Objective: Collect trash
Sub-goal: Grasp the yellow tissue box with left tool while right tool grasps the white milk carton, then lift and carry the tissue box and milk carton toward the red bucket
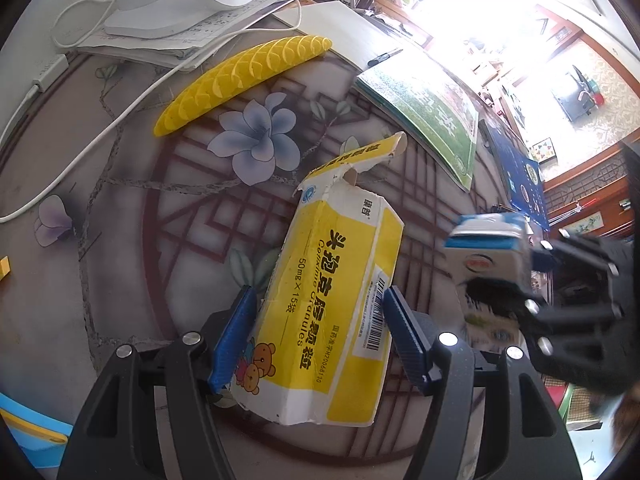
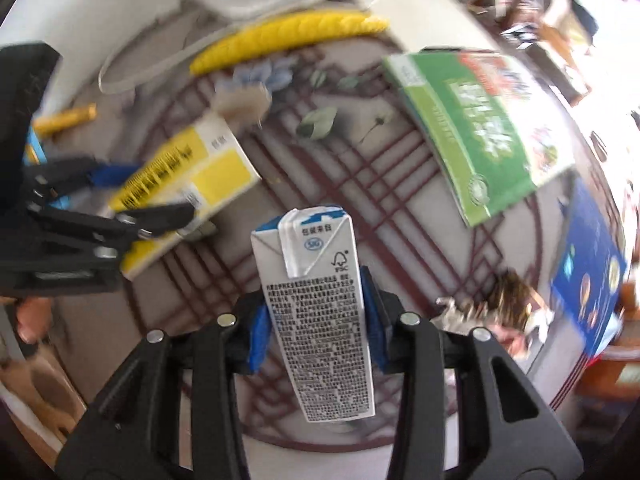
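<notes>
My left gripper is shut on a torn-open yellow and white medicine box, with a blue pad on each side of it. The same box and the left gripper show at the left of the right wrist view. My right gripper is shut on a white and blue drink carton, held above the table. That carton and the right gripper show blurred at the right of the left wrist view. Crumpled wrappers lie on the table to the right.
A yellow scaled banana-shaped thing lies at the back. A white lamp base, papers and a white cable sit at the back left. A green book and a blue book lie at the right. A blue bin rim shows bottom left.
</notes>
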